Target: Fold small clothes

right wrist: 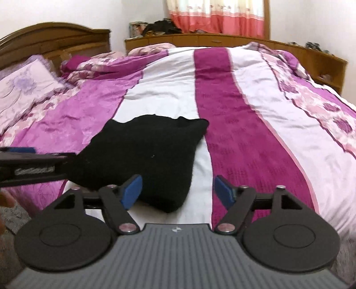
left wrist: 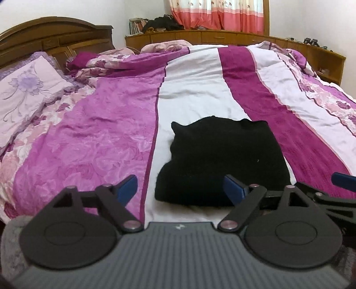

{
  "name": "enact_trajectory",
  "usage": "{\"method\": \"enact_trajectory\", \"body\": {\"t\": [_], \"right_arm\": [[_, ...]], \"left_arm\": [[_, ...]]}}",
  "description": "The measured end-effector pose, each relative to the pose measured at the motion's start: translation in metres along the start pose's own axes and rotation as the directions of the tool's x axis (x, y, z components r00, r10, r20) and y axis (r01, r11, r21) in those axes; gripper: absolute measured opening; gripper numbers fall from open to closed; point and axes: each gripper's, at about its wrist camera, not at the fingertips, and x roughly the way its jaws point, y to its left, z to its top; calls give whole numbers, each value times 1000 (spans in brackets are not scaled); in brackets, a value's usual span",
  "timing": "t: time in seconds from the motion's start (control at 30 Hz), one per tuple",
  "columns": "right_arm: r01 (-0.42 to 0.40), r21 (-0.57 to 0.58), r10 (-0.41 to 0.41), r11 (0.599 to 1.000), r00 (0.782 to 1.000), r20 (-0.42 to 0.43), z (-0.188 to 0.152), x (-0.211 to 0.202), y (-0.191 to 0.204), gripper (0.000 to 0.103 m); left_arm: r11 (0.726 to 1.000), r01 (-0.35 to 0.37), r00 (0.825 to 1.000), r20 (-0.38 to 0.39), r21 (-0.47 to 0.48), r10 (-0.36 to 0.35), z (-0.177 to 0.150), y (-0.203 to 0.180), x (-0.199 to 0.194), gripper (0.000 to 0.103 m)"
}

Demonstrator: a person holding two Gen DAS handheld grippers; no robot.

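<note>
The black garment [left wrist: 220,160] lies folded on the quilt's [left wrist: 195,89] white stripe, at one o'clock from the left gripper [left wrist: 181,189] and eleven from the right gripper [right wrist: 178,191]. Both grippers are spread and empty, about equally near.

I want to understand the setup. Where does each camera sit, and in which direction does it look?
Left wrist: on the left claw, looking across the bed toward the curtain; both open fingers show.
Right wrist: on the right claw, same direction; open fingers show, left claw at the left edge.
Shared: black garment, pillow, headboard.
</note>
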Motion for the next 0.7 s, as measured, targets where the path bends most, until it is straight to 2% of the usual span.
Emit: {"method": "enact_trajectory", "body": {"t": [0.1, 0.2, 0.3, 0.37, 0.43, 0.5, 0.57, 0.63, 0.7], "right_arm": [[50, 27, -50, 998, 998, 26, -9, -2, -1, 87], [63, 30, -64, 998, 998, 28, -13, -2, -4, 88], [66, 44, -68, 997, 997, 39, -15, -5, -5, 89], [63, 44, -66, 997, 996, 62, -20, -6, -4, 90], [32, 51, -38, 998, 993, 109, -29, -6, -5, 92], [-11, 71, 0, 997, 988, 155, -42, -1, -11, 95], [-12, 88, 1, 996, 992, 127, -52, 10, -16, 96], [5, 120, -14, 993, 997, 78, -52, 20, -21, 96], [1, 151, -11, 988, 997, 71, -52, 26, -27, 96]], "left_arm": [[999, -45, 999, -15, -5, 45, -9, -2, 1, 86], [998, -62, 998, -21, 13, 62, -16, -4, 4, 86], [999, -50, 999, 6, 14, 50, -21, -3, 5, 86], [1000, -8, 999, 46, -14, 8, -27, 0, 6, 93], [999, 25, 996, 82, -35, -22, -36, 1, 10, 95], [999, 25, 997, 72, -21, -24, -43, -3, 16, 96], [1000, 12, 998, 62, 15, -13, -49, -9, 20, 96], [999, 16, 995, 95, 46, -20, -53, -13, 23, 96], [998, 15, 994, 109, 59, -21, -56, -14, 26, 96]]}}
